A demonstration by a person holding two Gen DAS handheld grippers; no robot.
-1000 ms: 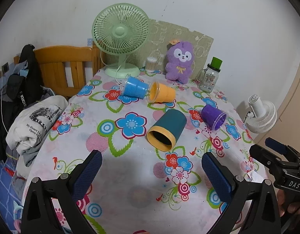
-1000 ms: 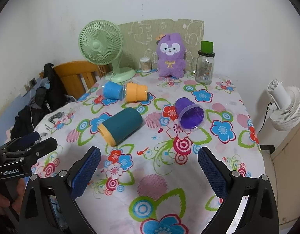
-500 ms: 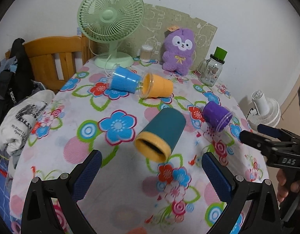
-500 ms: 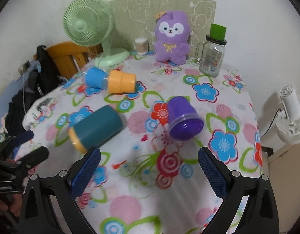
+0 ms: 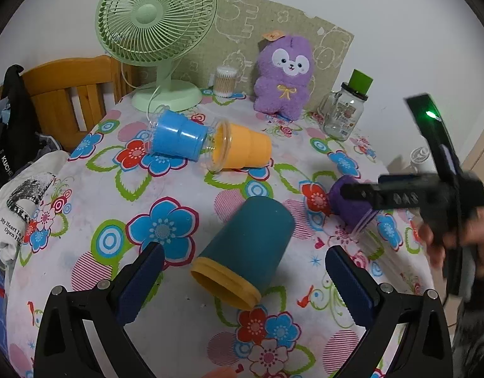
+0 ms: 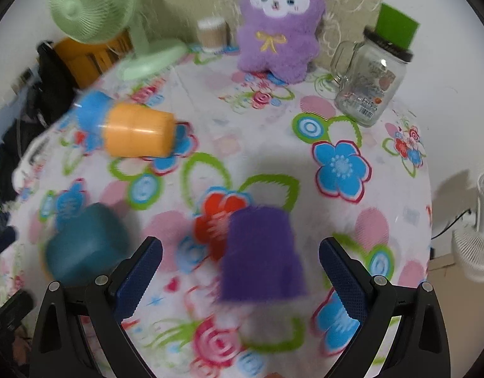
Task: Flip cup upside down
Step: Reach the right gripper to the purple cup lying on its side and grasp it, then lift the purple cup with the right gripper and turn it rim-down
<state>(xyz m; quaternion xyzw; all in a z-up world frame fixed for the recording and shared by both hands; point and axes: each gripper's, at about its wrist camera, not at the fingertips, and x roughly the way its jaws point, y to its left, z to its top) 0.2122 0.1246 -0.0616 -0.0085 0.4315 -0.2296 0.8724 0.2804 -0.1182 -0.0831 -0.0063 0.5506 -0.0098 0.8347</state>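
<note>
Cups on their sides, both grippers spread

Fingers of my left gripper stand wide apart around the teal cup, which lies on its side on the floral tablecloth, yellow rim toward me. My right gripper is equally spread, the blurred purple cup lying between its fingers, apparently untouched.

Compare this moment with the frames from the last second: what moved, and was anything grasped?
Both tongs advanced, open. The left tongs closed in on the teal cup, now lying between their fingers. The right tongs moved in on the purple cup. Nothing is gripped yet. All four cups, including the blue cup and orange cup, lie on their sides as before.
</note>
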